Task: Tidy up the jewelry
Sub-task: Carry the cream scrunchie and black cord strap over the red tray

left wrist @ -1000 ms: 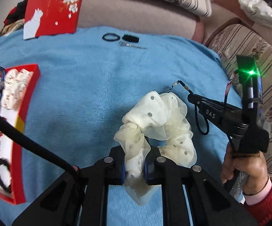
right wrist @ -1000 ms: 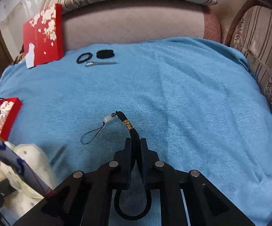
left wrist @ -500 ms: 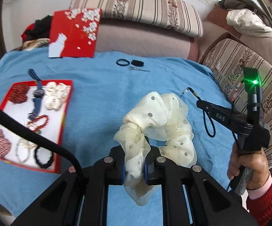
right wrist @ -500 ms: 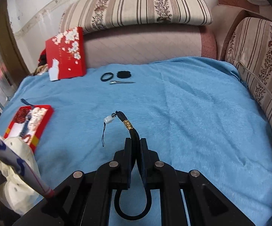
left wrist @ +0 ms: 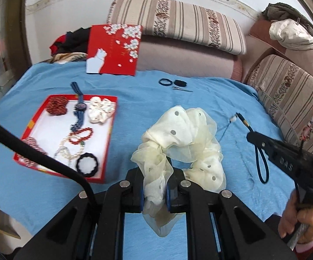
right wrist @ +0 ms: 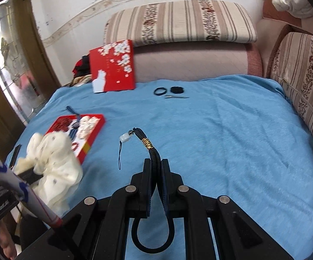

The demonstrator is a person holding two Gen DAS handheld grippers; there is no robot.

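left wrist view: the left tool (left wrist: pixel 155 191) is closed on a fold of a cream dotted scrunchie (left wrist: pixel 182 143), w/ the rest of the fabric billowing ahead of the fingers, above a blue blanket (left wrist: pixel 134 99). to the left lies a red tray (left wrist: pixel 109 143) already holding a watch (left wrist: pixel 80 110), white scrunchie (left wrist: pixel 100 109), bead bracelets (left wrist: pixel 80 135) and a black hair tie (left wrist: pixel 87 164). the tray is near but apart from the held scrunchie. at far right, the right tool (left wrist: pixel 252 137) carries a dark cord strap (left wrist: pixel 260 164) that hangs in a loop. far back on the blanket: a small black band (left wrist: pixel 165 81), a dark clip (left wrist: pixel 180 83), a thin metal pin (left wrist: pixel 181 88). a red lid (left wrist: pixel 114 48) leans on the sofa.

right wrist view: the right tool (right wrist: pixel 156 169) is clamped narrow on the cord strap (right wrist: pixel 150 149); its gold-wrapped end and a pale bead (right wrist: pixel 124 138) stick out fwd, the loop hangs behind the fingers. the tray (right wrist: pixel 95 130) is off to the left, w/ the cream scrunchie (right wrist: pixel 54 162) in front of it.

step, as a judgement: both items are lifted and in carry toward the tray. next move likely calls for swinging left, lowering each over a bare patch of the tray, then opening.
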